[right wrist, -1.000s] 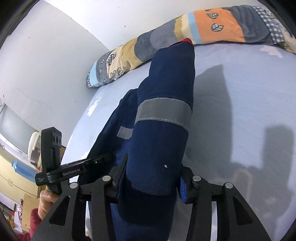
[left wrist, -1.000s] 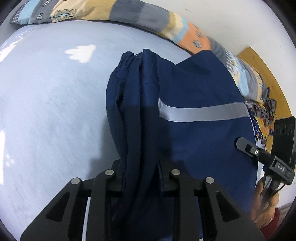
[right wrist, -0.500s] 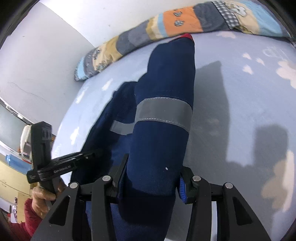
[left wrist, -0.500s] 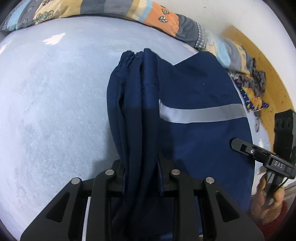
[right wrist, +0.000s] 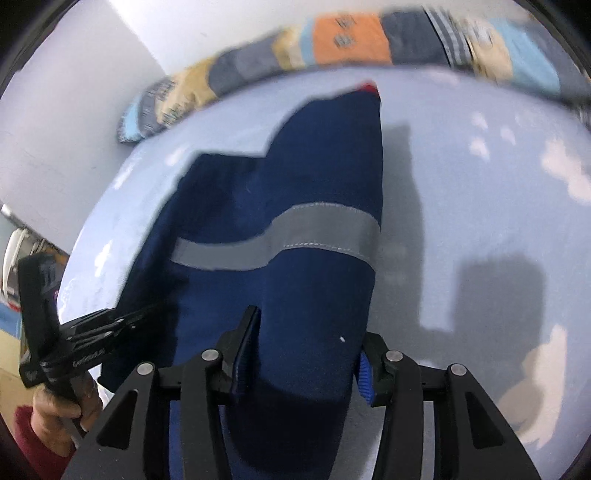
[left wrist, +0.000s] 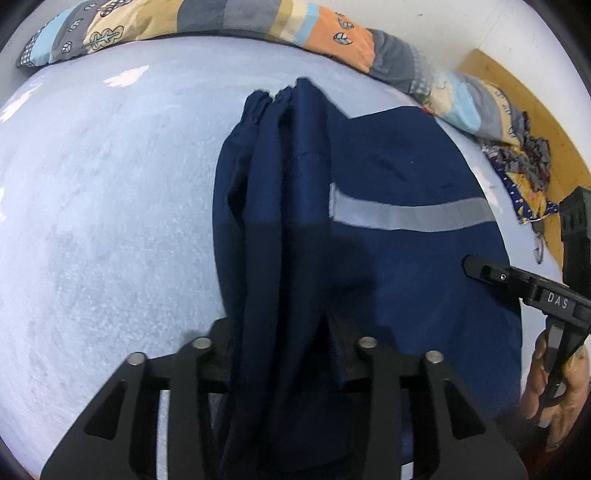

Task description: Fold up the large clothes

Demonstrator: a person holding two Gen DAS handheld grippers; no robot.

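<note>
A navy work garment (left wrist: 406, 166) with a grey reflective stripe (left wrist: 406, 214) lies spread on the pale blue bed sheet (left wrist: 110, 184). Its bunched edge runs between the fingers of my left gripper (left wrist: 279, 325). Those jaws are opening and the fabric sits loosely in the gap. In the right wrist view a rolled part of the garment (right wrist: 325, 166) fills my right gripper (right wrist: 306, 332). Its blue pads still press on the cloth while the jaws begin opening. Each gripper shows at the edge of the other's view: right gripper (left wrist: 491, 273), left gripper (right wrist: 122, 321).
A patchwork quilt (left wrist: 221, 18) is rolled along the far edge of the bed against the white wall. A wooden headboard (left wrist: 517, 96) and a heap of patterned cloth (left wrist: 524, 166) lie at the right. A hand (right wrist: 62, 410) holds each gripper handle.
Both grippers carried the garment across and slightly down onto the bed. The left jaws have spread apart around the bunched fabric. The right grip looks the same.
</note>
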